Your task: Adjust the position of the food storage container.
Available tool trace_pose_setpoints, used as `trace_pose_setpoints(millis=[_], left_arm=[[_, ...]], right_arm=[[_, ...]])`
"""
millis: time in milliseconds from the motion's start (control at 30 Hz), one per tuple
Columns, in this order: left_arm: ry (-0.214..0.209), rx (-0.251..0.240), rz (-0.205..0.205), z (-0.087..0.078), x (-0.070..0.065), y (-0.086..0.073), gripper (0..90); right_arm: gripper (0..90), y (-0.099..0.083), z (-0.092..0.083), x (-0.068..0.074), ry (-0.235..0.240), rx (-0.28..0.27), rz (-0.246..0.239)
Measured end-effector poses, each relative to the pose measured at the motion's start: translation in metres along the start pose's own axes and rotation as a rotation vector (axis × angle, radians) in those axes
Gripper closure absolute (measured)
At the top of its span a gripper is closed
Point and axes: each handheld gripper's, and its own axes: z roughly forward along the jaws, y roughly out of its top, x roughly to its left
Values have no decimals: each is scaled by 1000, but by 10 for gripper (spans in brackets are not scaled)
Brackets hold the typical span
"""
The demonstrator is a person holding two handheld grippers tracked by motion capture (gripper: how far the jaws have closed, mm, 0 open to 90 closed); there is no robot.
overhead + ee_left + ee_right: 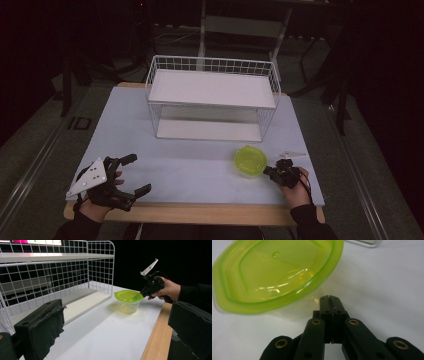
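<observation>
A clear plastic tub with a lime-green lid [250,160] [128,296] [274,275] stands on the white table [190,170], right of centre. My right gripper [268,171] [140,295] [330,298] is shut with nothing between its jaws, its tips just beside the tub's rim on the right. My left gripper [135,174] rests near the front left edge, jaws wide open and empty; its black pads [42,327] frame the left gripper view.
A white wire rack [212,100] [57,272] with an upper shelf and a lower board stands at the back centre of the table. A wooden strip [200,214] [157,335] edges the table's front. Dark floor and furniture legs lie beyond.
</observation>
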Motion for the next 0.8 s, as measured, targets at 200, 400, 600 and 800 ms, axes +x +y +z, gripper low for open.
trace_pose_setpoints(millis=[200,400,600,800], left_arm=[[0,1,3,0,0,0,13],[0,2,2,0,0,0,13],[0,2,3,0,0,0,13],[1,2,1,0,0,0,13]], right_arm=[[900,2,6,14,33,7,-35],[900,8,13,36,87,11,-97],[900,10,11,31,47,8,-87],[900,20,13,14,11,-22,-44]])
